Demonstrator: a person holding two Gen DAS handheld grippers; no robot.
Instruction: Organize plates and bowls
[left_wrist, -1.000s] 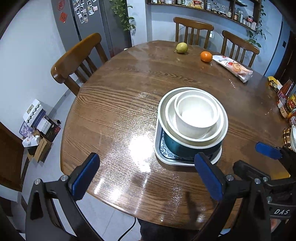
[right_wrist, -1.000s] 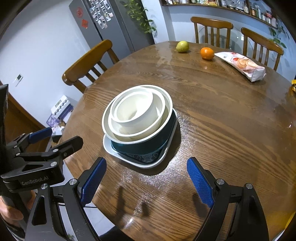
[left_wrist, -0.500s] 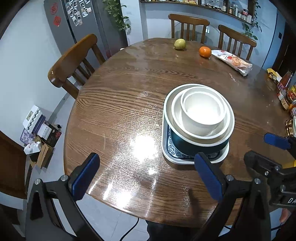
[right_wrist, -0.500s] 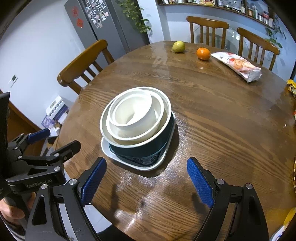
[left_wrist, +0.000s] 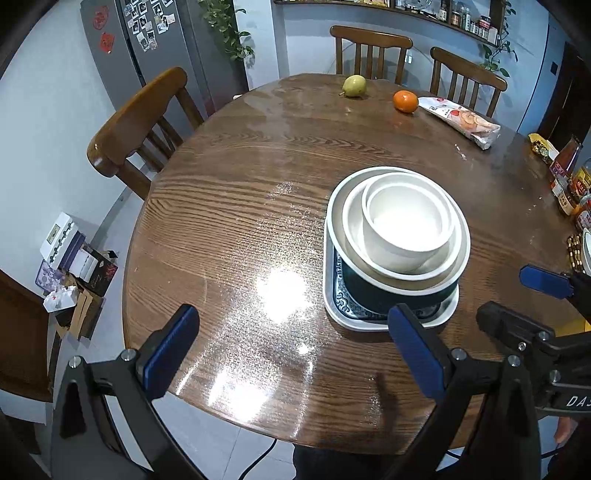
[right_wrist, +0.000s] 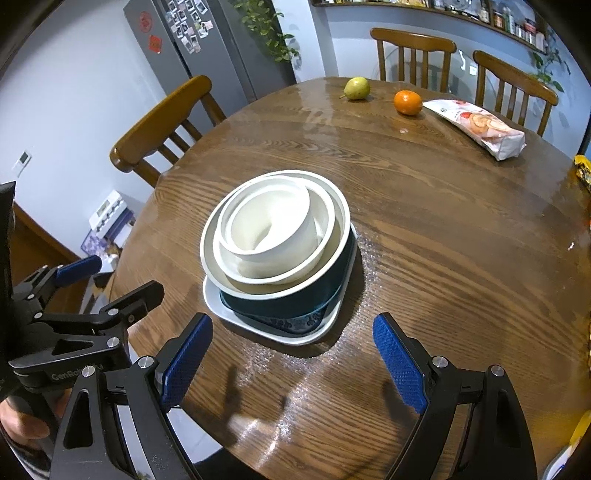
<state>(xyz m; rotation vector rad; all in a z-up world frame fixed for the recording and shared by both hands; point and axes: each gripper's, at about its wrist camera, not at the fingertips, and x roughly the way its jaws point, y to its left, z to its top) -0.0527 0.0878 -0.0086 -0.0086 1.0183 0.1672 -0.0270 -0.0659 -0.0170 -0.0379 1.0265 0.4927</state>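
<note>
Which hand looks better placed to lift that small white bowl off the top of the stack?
Probably the right gripper. Its open jaws face the stack almost head-on, with the small white bowl ahead between them. The left gripper, also open, has the stack off toward one side.

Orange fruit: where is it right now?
The round orange fruit sits at the wooden table's far edge, between the green pear on its left and the white snack bag.

A round wooden table (left_wrist: 236, 206) carries a square plate (left_wrist: 448, 314) near the front; a pear (left_wrist: 354, 85), orange (left_wrist: 405, 100) and snack bag (left_wrist: 461, 120) lie far.
</note>
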